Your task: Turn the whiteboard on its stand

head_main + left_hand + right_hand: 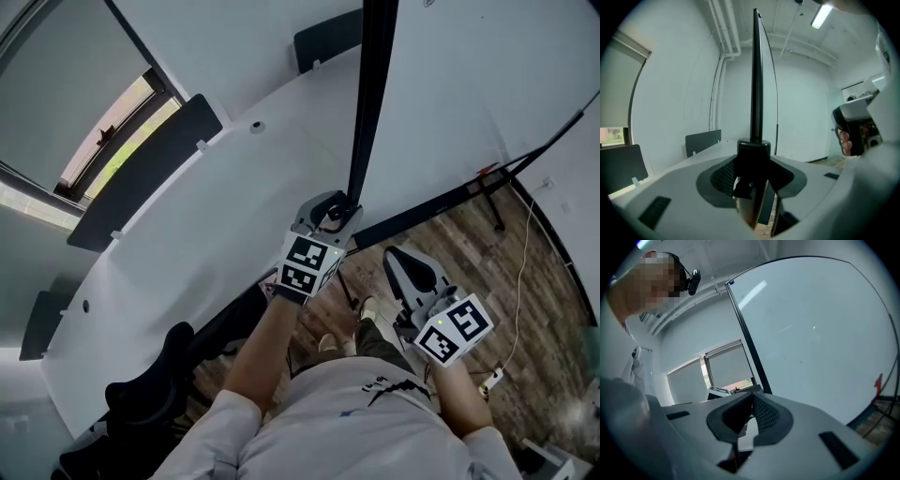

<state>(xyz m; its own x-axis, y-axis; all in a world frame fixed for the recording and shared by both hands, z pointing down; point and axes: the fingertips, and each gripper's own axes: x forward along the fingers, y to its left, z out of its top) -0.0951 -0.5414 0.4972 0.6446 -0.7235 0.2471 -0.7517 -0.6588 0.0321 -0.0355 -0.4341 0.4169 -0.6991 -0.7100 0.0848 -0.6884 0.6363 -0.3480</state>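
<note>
The whiteboard (pixel 450 94) stands almost edge-on to me in the head view, its black side frame (pixel 367 94) running up the middle. My left gripper (pixel 330 214) is shut on that frame; in the left gripper view the frame (pixel 756 70) rises straight up from between the jaws of the left gripper (pixel 754 187). My right gripper (pixel 411 267) hangs lower right, apart from the board, its jaws together with nothing in them. In the right gripper view the right gripper (pixel 749 423) faces the white board face (pixel 811 333).
The board's stand leg (pixel 492 202) rests on a wooden floor (pixel 478 253). A white cable and power strip (pixel 494 380) lie at the right. A black office chair (pixel 150 394) stands at lower left. Dark panels (pixel 150 169) line the white surface left of the board.
</note>
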